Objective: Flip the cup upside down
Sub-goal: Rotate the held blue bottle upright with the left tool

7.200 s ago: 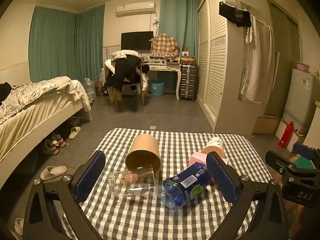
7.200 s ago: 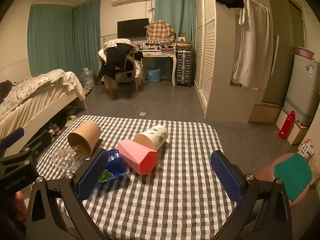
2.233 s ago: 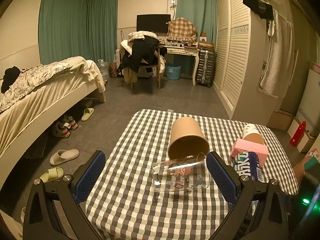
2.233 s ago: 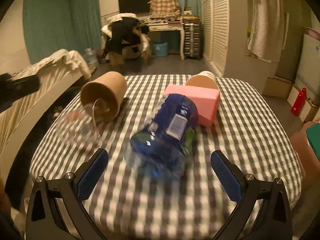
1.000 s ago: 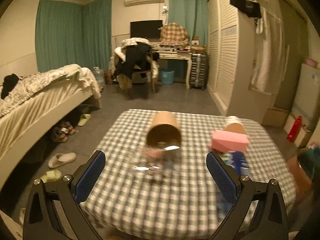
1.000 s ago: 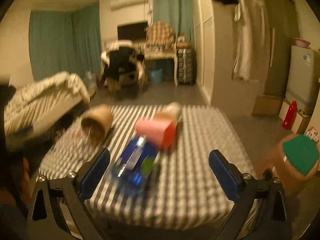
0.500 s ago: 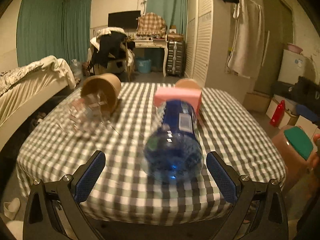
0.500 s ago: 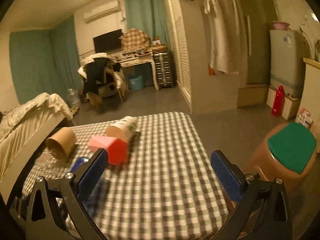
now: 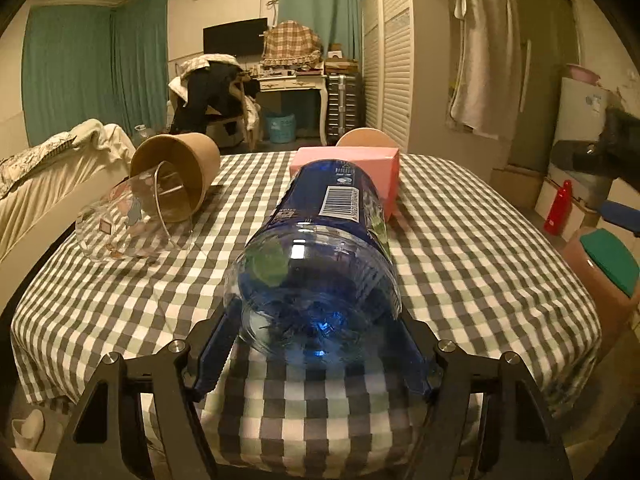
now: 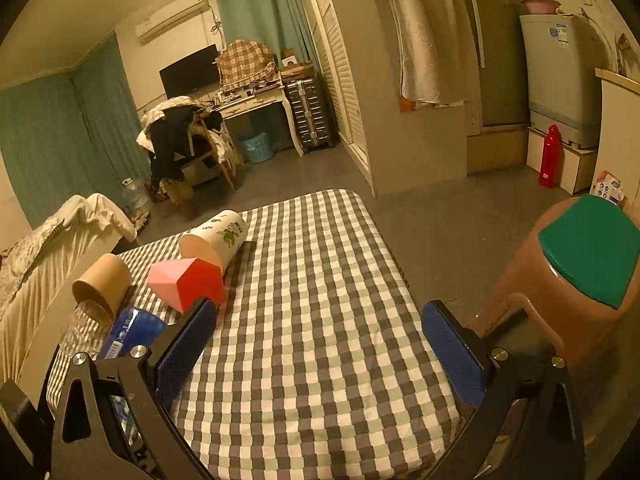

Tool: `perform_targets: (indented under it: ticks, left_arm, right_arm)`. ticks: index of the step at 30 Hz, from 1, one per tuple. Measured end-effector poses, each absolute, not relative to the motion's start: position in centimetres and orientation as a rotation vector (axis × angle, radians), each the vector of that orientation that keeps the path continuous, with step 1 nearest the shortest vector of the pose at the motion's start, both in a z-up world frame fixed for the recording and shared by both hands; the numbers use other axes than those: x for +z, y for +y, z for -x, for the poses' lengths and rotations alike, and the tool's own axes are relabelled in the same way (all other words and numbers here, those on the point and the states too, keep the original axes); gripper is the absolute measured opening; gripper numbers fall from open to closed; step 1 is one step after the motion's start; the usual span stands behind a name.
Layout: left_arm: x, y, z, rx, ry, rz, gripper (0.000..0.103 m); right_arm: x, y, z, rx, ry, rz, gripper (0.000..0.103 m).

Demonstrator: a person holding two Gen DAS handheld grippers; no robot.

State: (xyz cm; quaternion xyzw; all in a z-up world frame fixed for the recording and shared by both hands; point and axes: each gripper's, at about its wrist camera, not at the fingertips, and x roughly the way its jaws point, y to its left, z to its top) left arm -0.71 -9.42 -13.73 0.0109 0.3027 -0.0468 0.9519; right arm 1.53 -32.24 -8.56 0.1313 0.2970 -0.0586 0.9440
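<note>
A blue see-through plastic cup (image 9: 320,264) with a barcode label lies on its side on the checked tablecloth (image 9: 480,260), its base toward me. My left gripper (image 9: 316,356) is shut on that base, one finger on each side. In the right wrist view the blue cup (image 10: 132,332) shows at the lower left. My right gripper (image 10: 320,344) stands open above the cloth (image 10: 320,272), holding nothing. A clear glass cup (image 9: 128,220), a brown paper cup (image 9: 180,168), a pink cup (image 9: 352,168) and a white leaf-print cup (image 10: 216,236) all lie on their sides.
A pinkish stool with a green top (image 10: 580,256) stands right of the table. A bed (image 9: 40,168) runs along the left side. Beyond the table's far edge are open floor, a chair piled with clothes (image 10: 180,140) and a desk.
My left gripper has moved in on the blue cup and its fingers have shut on the base. The right gripper has tilted slightly and stays open.
</note>
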Motion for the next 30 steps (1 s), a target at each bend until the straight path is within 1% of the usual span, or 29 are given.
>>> perform_targets:
  ticks: [13,30]
  left_arm:
    - [-8.2,-9.3,0.3,-0.097,0.583,-0.063,0.073]
    - [-8.8,-10.2,-1.6,-0.117,0.643,-0.062,0.073]
  right_arm:
    - [-8.7,-31.7,-1.6,-0.119,0.625,-0.254,0.103]
    - [-8.9,-32.2,-1.6,-0.124,0.627,-0.279,0.103]
